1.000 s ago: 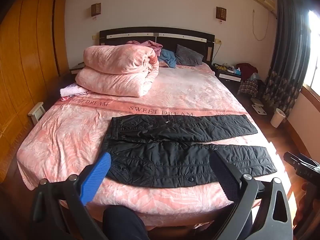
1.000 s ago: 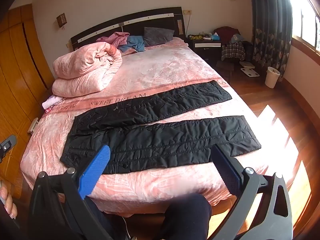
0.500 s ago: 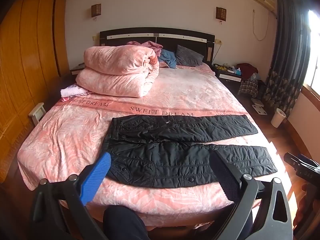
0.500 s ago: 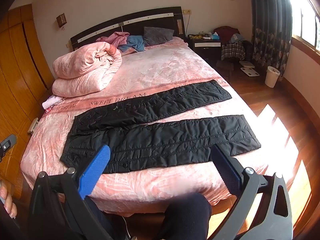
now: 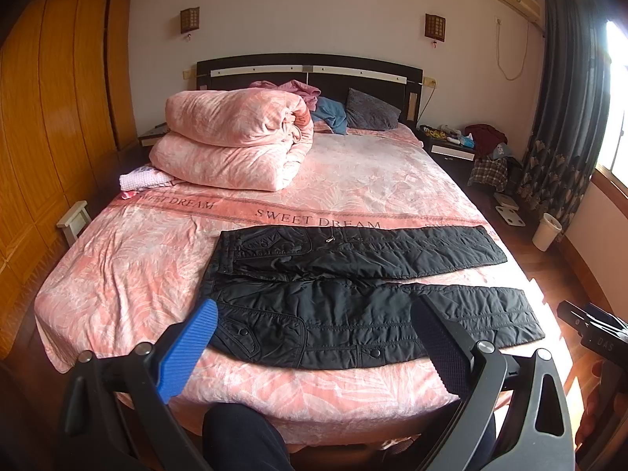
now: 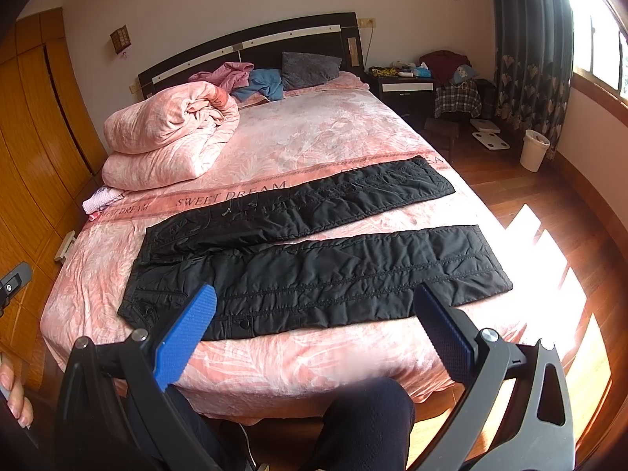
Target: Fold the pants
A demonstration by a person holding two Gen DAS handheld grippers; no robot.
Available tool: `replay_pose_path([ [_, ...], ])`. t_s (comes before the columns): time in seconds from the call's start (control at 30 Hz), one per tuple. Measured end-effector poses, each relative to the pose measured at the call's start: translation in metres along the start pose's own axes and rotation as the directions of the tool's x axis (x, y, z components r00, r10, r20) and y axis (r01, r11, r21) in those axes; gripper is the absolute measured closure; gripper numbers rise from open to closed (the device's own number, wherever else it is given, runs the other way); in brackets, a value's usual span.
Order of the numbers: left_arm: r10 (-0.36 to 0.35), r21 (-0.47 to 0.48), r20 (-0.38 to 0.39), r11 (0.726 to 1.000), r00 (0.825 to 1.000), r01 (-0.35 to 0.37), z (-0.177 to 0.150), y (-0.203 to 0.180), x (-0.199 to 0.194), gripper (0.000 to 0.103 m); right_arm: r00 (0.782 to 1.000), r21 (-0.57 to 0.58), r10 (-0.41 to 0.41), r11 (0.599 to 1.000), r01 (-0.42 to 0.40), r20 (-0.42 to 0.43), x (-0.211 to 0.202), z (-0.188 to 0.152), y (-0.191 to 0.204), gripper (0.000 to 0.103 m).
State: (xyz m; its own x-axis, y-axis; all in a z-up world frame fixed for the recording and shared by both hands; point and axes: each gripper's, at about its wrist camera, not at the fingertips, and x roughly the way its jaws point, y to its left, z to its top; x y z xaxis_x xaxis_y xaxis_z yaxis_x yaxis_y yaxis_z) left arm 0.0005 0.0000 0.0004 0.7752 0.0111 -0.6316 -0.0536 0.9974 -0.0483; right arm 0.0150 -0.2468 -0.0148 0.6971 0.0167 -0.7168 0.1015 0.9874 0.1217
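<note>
Pants [image 5: 353,286] lie flat on bed, beyond both spread tools.

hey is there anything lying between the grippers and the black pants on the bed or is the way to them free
Nothing visible blocks the way. The black pants lie flat near the bed's front edge, with only bare sheet in front. The left gripper and right gripper are both open. The rolled quilt sits well behind the pants.

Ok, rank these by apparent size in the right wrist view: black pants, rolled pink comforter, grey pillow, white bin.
1. black pants
2. rolled pink comforter
3. grey pillow
4. white bin
The last two sit far back, so their true sizes stay unsure.
</note>
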Motion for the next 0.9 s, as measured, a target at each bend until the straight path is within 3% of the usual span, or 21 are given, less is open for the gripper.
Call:
replay_pose_path([
  [0.9, -0.005, 0.001, -0.012, 1.000, 1.000, 0.005, -0.011, -0.002, 0.009, 0.004, 1.000, -0.014, -0.010, 1.000, 0.010, -0.001, 0.001, -0.002, -0.004, 0.002],
])
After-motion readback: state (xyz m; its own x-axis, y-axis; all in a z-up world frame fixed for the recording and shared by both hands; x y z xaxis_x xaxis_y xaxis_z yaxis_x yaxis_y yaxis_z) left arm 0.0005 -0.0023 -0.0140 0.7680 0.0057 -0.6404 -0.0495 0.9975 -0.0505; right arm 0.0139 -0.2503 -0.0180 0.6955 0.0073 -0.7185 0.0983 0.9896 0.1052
